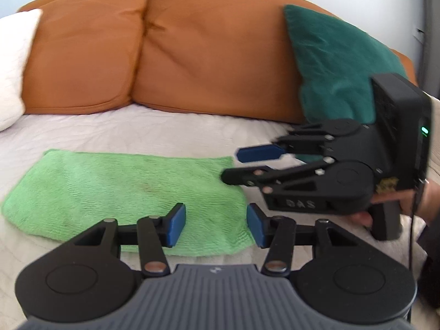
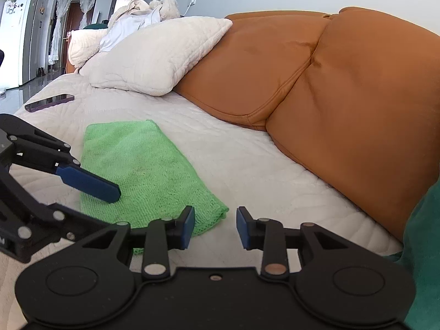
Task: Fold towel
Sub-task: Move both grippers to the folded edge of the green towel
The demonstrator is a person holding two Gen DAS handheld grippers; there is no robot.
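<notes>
A green towel [image 1: 123,189] [image 2: 143,170] lies folded into a long strip on the white quilted cover [image 1: 165,132]. My left gripper [image 1: 216,227] stands open over the towel's near right corner, and no cloth is pinched between its blue pads [image 1: 176,227]. My right gripper [image 2: 216,227] is open too, with nothing between its fingers, just off the towel's end. In the left wrist view the right gripper [image 1: 236,165] comes in from the right, held by a hand [image 1: 390,200], its tips at the towel's right edge. The left gripper's blue pad [image 2: 88,183] hangs over the towel's near edge.
Orange back cushions [image 1: 170,49] [image 2: 343,88] run behind the towel. A teal pillow [image 1: 338,63] leans at the right, a white pillow [image 2: 154,55] at the left. A dark phone [image 2: 49,101] lies on the cover beyond the towel. Clothes and a plush toy [image 2: 148,8] are piled further back.
</notes>
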